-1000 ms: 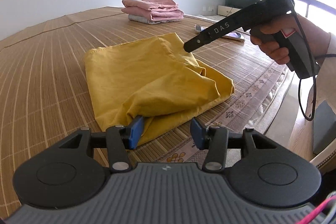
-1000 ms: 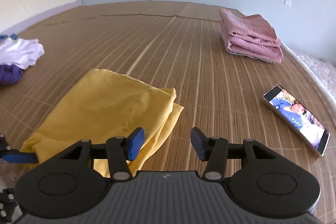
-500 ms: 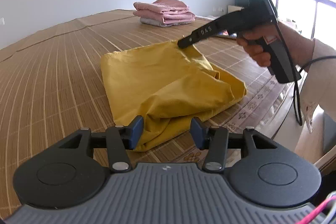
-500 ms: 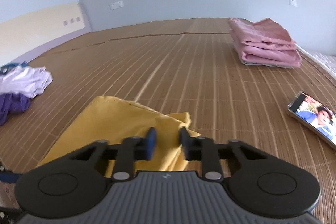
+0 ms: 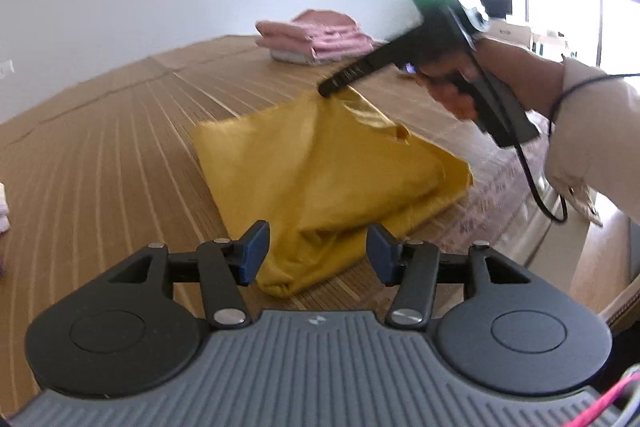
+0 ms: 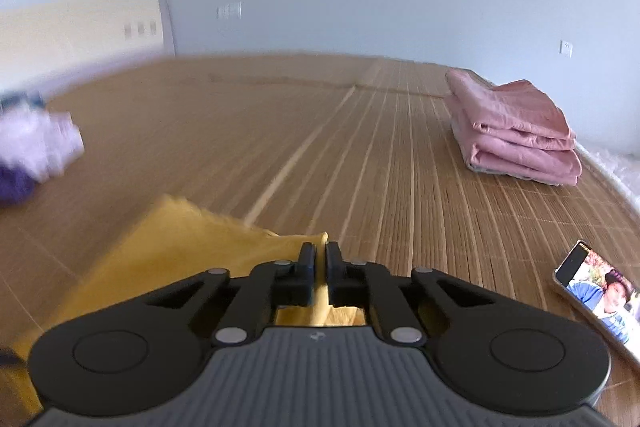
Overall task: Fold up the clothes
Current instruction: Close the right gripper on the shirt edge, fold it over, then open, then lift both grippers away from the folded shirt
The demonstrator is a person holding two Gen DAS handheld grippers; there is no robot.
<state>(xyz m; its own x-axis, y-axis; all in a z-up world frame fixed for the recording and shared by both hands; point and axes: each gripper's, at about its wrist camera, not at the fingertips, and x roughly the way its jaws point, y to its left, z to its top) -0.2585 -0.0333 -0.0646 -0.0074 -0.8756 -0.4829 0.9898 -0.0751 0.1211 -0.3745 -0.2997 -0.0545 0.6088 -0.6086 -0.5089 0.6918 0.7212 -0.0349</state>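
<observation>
Across the bamboo mat (image 6: 360,155) I've got wide bare room ahead and to the left; its near edge drops off just right of the yellow garment (image 5: 320,179), where a patterned border shows. That garment lies on the mat close to the edge, its long axis running from my left gripper (image 5: 316,251) up and away toward the far corner, which is lifted into a peak. My right gripper (image 6: 318,267) has its fingers pressed together on that peak, yellow cloth pinched between them. Left gripper's blue pads (image 5: 252,253) are spread wide, the garment's near folded end just ahead between them, contact not clear. Folded pink stack (image 6: 516,131) sits well apart, far right; phone (image 6: 596,295) lies near the right edge; a blurred purple and white pile (image 6: 32,155) is far left.
</observation>
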